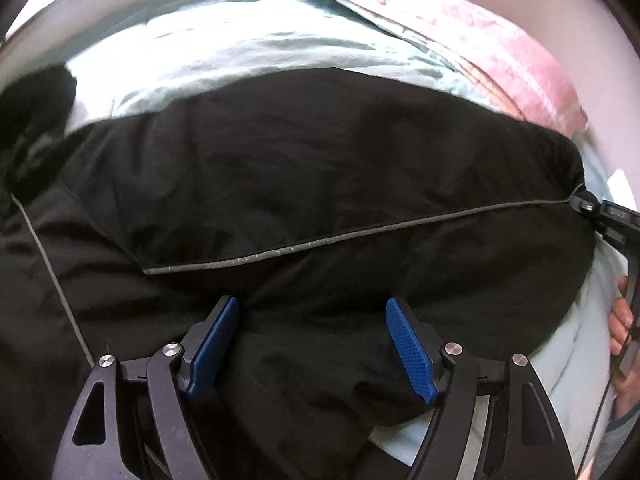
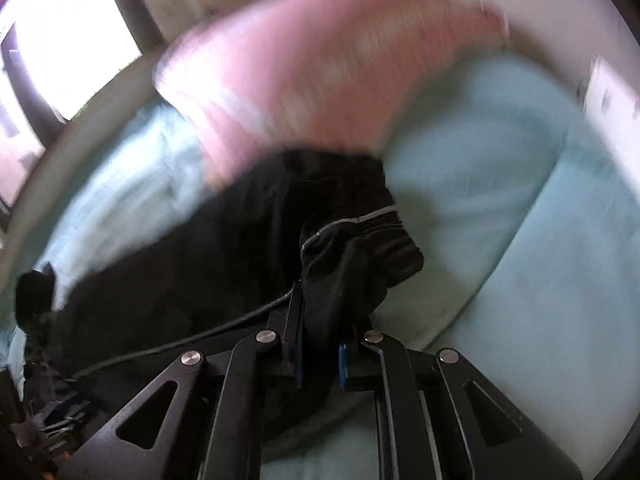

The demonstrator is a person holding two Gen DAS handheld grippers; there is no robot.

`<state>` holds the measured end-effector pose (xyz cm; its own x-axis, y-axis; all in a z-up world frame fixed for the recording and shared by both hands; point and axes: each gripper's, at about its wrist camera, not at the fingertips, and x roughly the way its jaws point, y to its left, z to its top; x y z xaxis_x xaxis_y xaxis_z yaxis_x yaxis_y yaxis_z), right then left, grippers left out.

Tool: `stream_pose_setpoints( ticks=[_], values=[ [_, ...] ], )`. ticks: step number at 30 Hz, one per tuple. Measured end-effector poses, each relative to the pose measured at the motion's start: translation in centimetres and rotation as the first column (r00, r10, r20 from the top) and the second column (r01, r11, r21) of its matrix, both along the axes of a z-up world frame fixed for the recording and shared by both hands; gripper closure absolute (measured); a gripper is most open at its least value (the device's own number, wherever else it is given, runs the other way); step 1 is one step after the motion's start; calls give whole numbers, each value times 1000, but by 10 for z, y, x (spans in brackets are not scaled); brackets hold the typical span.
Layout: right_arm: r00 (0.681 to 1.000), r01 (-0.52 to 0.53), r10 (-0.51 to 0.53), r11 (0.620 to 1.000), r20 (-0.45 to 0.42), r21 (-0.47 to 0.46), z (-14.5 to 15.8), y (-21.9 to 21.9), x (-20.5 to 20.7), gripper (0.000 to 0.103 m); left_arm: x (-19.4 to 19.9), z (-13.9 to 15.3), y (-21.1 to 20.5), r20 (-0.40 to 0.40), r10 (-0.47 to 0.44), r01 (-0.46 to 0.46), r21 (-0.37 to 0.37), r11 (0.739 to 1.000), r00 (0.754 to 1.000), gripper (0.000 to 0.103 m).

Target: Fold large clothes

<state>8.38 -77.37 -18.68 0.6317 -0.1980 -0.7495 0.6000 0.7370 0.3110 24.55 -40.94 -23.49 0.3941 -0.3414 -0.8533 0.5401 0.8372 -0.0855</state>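
Observation:
A large black garment (image 1: 304, 168) with thin grey piping (image 1: 360, 234) lies spread across a light blue bed sheet (image 1: 224, 40). My left gripper (image 1: 313, 309) stands open, low over the garment's near part. Its blue pads (image 1: 408, 344) are wide apart, and a soft ridge of black cloth lies between them, unpinched. My right gripper (image 2: 318, 320) is shut on a bunched corner of the same garment (image 2: 352, 240), where the piping ends. In the left wrist view that right gripper (image 1: 588, 206) shows at the right edge, holding the garment's corner.
A pink patterned pillow or blanket (image 1: 460, 28) lies at the back of the bed, blurred in the right wrist view (image 2: 320, 72). A bright window (image 2: 76, 48) is at the far left. A person's hand (image 1: 622, 320) shows at the right edge.

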Motion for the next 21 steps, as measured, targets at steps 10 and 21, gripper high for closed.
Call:
stream_pose_setpoints(
  ticks=[10, 21],
  values=[
    [990, -103, 116, 983, 76, -152, 70, 57, -5, 88, -33, 57, 80, 20, 10, -6, -167, 986, 1000, 25],
    [869, -440, 481, 860, 120, -259, 177, 250, 55, 89, -48, 101, 230, 71, 227, -206, -224, 953, 971, 25]
  ],
)
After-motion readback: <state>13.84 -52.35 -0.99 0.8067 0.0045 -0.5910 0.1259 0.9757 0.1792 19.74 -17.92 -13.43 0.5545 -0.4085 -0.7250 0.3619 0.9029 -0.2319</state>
